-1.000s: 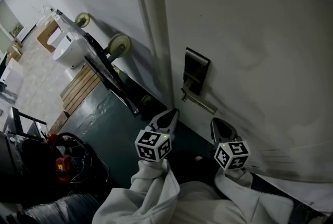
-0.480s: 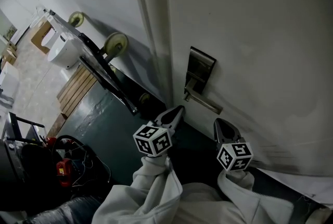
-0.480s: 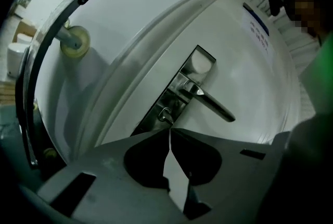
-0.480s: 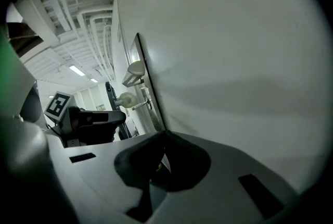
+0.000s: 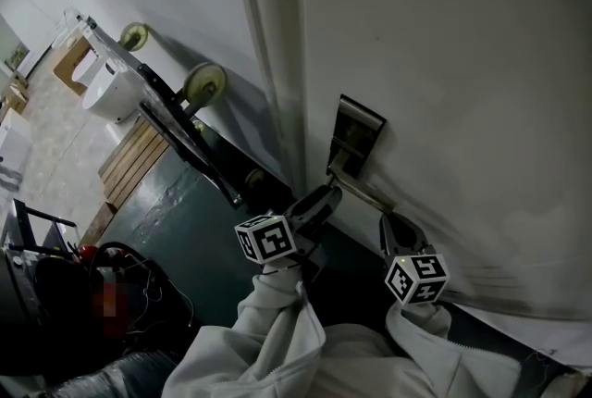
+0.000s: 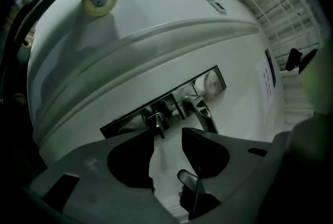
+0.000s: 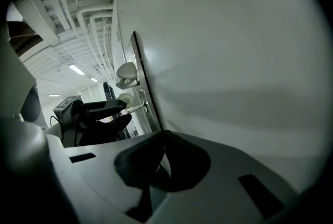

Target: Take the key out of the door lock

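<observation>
Key [image 6: 156, 124] in door lock [image 6: 136, 117], unextracted. Opening empty left gripper [image 6: 167, 140] jaws just before it; right gripper [image 7: 162, 137] jaws pressed together. Remaining: pinch, withdraw.

We take this for a workshop or storage hall, not a home; a plain white door [image 5: 444, 63] with a steel lock plate [image 5: 356, 132] and lever handle [image 5: 365, 192] stands over a dark green floor [image 5: 185, 211]; a wheeled trolley [image 5: 180, 132] sits tipped by the wall; beyond it a wooden pallet [image 5: 139, 160], a white tub [image 5: 116, 95], a cardboard box [image 5: 74, 58]; loose cables [image 5: 139, 280] at lower left; overhead, the right gripper view gives bare pipes [image 7: 96, 20] and strip lights [image 7: 77, 70].
</observation>
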### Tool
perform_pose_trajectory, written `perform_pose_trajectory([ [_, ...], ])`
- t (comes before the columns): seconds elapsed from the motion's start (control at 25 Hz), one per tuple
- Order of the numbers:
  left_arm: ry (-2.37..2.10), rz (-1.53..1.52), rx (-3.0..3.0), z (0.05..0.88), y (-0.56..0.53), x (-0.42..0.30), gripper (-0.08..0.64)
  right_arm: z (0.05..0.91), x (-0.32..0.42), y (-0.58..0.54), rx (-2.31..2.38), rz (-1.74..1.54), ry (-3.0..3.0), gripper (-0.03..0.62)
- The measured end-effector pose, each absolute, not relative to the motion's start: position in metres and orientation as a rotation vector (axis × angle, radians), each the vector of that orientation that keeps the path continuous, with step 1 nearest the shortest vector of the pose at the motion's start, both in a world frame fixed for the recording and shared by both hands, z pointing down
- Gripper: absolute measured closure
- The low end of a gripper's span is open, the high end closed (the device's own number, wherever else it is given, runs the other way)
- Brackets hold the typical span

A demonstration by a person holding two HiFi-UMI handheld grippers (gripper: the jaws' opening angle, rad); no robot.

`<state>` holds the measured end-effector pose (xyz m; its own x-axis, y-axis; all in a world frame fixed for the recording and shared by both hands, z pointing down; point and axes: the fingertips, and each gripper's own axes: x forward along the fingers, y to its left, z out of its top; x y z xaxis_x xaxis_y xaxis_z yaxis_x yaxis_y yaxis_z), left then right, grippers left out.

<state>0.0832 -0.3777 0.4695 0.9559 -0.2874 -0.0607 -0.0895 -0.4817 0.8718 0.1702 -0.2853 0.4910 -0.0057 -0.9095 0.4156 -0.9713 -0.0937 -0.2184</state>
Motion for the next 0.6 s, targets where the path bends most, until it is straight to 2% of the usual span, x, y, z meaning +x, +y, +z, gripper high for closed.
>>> perform_pose_trajectory([
  [0.28, -0.293, -0.311, 1.88, 0.475, -0.392, 0.092, 0.417, 0.492, 0.175, -0.286, 2.118, 0.705, -2.008, 0.54],
  [0.36, -0.31, -0.321, 1.84, 0.478, -0.395, 0.092, 0.44, 0.493, 0.175, -0.285, 2.118, 0.708, -2.006, 0.541],
  [0.44, -0.322, -0.341, 1.796, 0.479, -0.399, 0.093, 0.495, 0.493, 0.174, -0.285, 2.114, 0.708, -2.008, 0.541],
  [0.6, -0.301, -0.356, 1.779, 0.476, -0.399, 0.098, 0.517, 0.493, 0.172, -0.283, 2.106, 0.707, -2.013, 0.54],
])
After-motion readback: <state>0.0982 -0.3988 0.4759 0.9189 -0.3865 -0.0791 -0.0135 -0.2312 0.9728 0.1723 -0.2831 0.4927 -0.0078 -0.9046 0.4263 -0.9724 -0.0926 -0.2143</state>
